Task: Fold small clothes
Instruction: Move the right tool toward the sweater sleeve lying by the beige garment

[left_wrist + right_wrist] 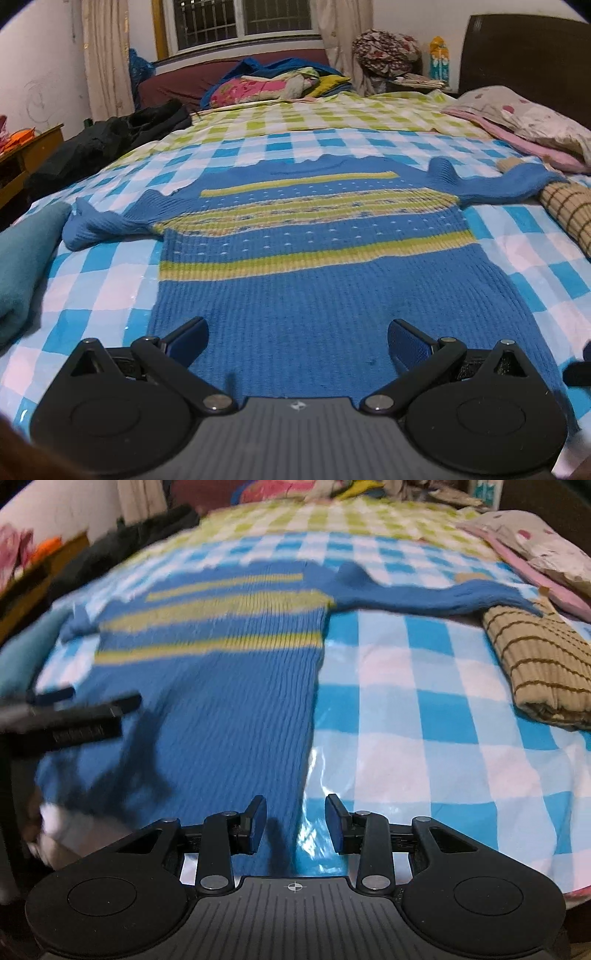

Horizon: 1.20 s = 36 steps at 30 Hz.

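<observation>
A small blue knit sweater (295,280) with yellow-green stripes lies flat on the checked bed sheet, both sleeves spread out sideways. It also shows in the right wrist view (229,686). My left gripper (297,339) is open wide and empty, just above the sweater's hem near its middle. My right gripper (295,823) is open and empty over the hem's right corner, one finger above the sweater and one above the sheet. The left gripper's fingers (74,709) show blurred at the left of the right wrist view.
A folded tan striped garment (539,664) lies at the right by the sweater's sleeve. A teal cloth (22,266) lies at the left. Black clothes (110,140), a pillow (535,118) and piled bedding (266,85) lie farther back. A wooden table (29,151) stands left.
</observation>
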{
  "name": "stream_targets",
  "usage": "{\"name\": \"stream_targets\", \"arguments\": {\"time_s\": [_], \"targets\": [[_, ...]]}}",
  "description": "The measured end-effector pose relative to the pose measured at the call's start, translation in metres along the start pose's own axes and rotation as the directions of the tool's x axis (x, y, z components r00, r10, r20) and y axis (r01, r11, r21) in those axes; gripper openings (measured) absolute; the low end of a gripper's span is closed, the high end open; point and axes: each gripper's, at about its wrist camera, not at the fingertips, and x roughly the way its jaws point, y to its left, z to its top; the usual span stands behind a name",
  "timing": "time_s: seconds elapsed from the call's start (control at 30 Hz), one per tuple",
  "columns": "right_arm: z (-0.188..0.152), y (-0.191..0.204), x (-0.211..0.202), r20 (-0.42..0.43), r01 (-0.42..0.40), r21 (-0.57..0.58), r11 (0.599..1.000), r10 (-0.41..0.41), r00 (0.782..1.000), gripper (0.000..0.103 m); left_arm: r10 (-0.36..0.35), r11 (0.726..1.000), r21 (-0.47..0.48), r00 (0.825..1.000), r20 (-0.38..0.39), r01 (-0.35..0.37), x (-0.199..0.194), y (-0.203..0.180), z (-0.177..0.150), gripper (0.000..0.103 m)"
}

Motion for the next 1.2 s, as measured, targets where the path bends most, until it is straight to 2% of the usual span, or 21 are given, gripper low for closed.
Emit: {"name": "stream_targets", "arguments": {"time_s": [0.17, 0.5, 0.8, 1.2], "targets": [[0.003, -0.001, -0.003, 0.065, -0.067, 0.059, 0.996, 0.063, 0.996, 0.035, 0.007, 0.999, 0.043, 1.000, -0.008, -0.007, -0.006, -0.014, -0.003, 0.103], [0.002, -0.004, -0.006, 0.123, -0.134, 0.088, 0.987, 0.123, 0.985, 0.035, 0.026, 0.998, 0.064, 0.999, -0.027, -0.024, -0.011, -0.026, -0.002, 0.103], [-0.003, -0.019, -0.009, 0.152, -0.162, 0.139, 0.977, 0.140, 0.978, 0.035, 0.030, 0.994, 0.106, 0.999, -0.037, -0.026, -0.012, -0.040, -0.002, 0.103], [-0.004, -0.024, -0.009, 0.161, -0.171, 0.150, 0.974, 0.146, 0.976, 0.035, 0.022, 0.994, 0.108, 0.999, -0.048, -0.017, -0.012, -0.044, 0.000, 0.103]]}}
